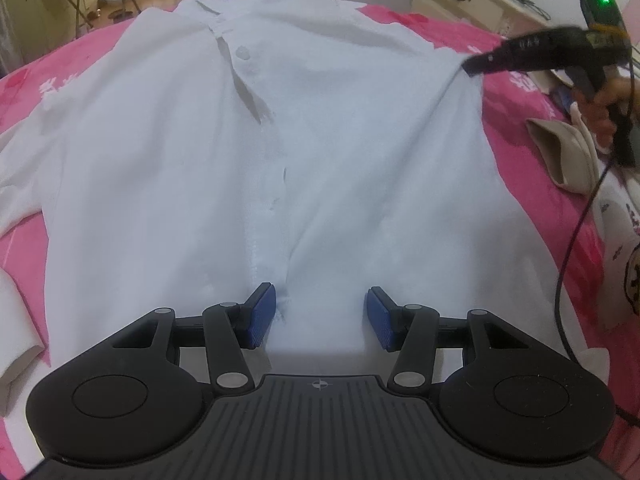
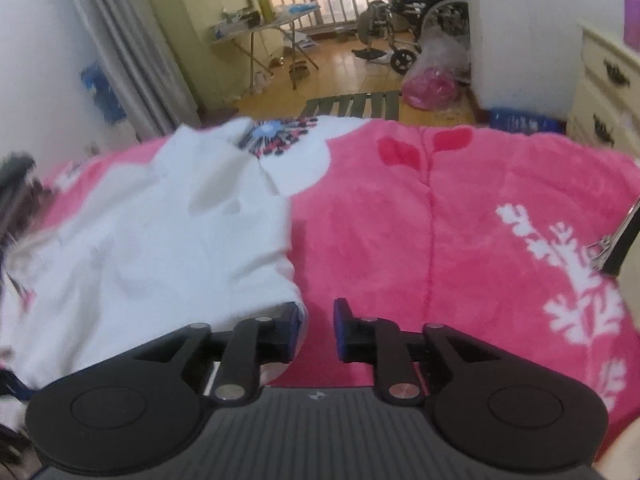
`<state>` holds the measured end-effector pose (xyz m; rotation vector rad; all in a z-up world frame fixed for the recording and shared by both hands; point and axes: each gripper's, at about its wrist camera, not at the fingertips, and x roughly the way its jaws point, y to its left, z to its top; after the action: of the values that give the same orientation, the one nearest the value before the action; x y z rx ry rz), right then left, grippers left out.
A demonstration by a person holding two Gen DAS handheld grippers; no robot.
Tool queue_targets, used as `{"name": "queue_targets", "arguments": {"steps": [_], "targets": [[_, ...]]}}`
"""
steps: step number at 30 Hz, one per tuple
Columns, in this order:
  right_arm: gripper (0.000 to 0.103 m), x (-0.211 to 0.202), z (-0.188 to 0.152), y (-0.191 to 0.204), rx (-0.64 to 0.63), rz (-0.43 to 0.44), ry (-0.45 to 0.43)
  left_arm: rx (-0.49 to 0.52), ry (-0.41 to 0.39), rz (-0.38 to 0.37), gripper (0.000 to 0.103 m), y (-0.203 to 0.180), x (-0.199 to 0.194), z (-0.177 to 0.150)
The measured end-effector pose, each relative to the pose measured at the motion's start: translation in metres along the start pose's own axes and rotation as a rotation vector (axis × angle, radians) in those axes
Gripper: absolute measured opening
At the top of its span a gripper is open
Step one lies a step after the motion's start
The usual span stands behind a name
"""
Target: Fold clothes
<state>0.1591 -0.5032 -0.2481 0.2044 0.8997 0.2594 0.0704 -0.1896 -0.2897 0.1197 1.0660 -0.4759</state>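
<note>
Both grippers gape, holding nothing: left gripper (image 1: 320, 316) over the white shirt (image 1: 248, 152) spread mid-bed, right gripper (image 2: 316, 330) at its edge above the pink blanket (image 2: 460, 220).

Our left gripper (image 1: 320, 316) is held low and level, its two blue-padded fingers (image 1: 262, 316) spread wide apart with nothing between them. Our right gripper (image 2: 318, 330) also has its jaws parted, by a narrower gap, and grips nothing. Seen from the left wrist, the right gripper (image 1: 476, 65) reaches in from the right side, blurred, with our right hand (image 1: 608, 104) wrapped around its handle.
</note>
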Motion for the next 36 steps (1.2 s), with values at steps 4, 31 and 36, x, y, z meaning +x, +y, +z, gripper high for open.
{"name": "queue_targets", "arguments": {"steps": [4,31,36], "targets": [[0.055,-0.010,0.001,-0.017,0.189,0.057,0.050,-0.006,-0.006,-0.010,0.051,0.002,-0.002,0.000],[0.068,0.031,-0.070,0.009,0.729,0.648,0.454,0.016,0.042,-0.291,0.056,-0.079,0.053,0.063],[0.068,0.037,-0.065,0.015,0.754,0.733,0.468,-0.003,0.048,-0.257,0.045,-0.082,0.062,0.065]]}}
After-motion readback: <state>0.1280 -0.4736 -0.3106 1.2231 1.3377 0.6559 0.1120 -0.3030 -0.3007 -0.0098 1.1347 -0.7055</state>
